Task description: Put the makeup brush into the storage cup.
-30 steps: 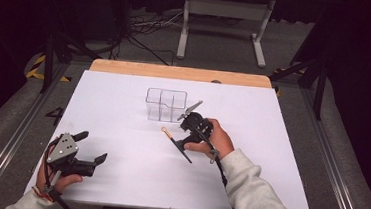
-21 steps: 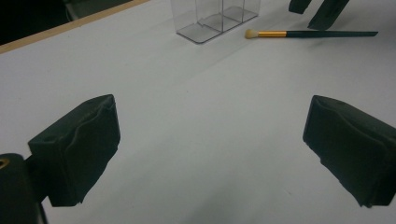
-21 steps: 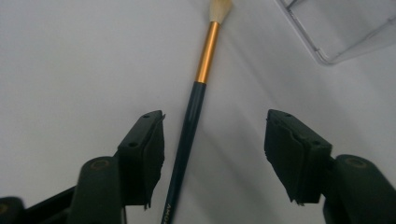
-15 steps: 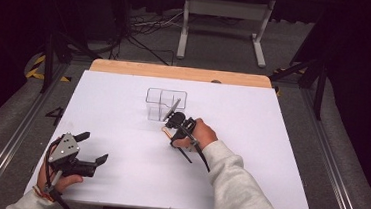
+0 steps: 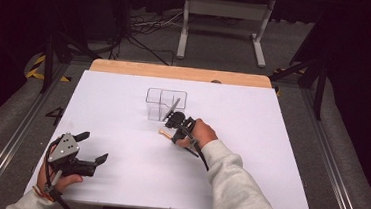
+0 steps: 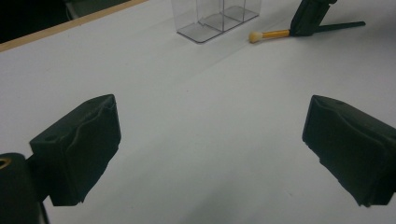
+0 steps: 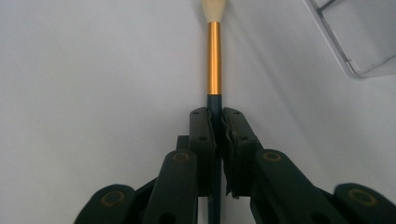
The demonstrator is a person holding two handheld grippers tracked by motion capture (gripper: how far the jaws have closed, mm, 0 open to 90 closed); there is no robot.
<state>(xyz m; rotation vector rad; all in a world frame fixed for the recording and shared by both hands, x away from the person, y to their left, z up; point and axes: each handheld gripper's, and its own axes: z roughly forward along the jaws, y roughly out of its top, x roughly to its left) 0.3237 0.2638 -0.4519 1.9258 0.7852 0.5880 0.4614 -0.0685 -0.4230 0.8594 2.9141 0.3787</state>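
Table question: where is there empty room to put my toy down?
The white table is bare on its right side, past the right tongs, and bare between the left tongs and the brush. It is crowded in the middle, where the brush lies close to the clear box.

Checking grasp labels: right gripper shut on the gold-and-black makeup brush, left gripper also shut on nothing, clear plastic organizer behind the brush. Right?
One error: the left gripper is open, not shut. The left gripper view shows its two black jaws wide apart with bare white table between them. The rest holds: the right gripper is shut on the gold-and-black makeup brush, and the clear plastic organizer stands just beyond it.
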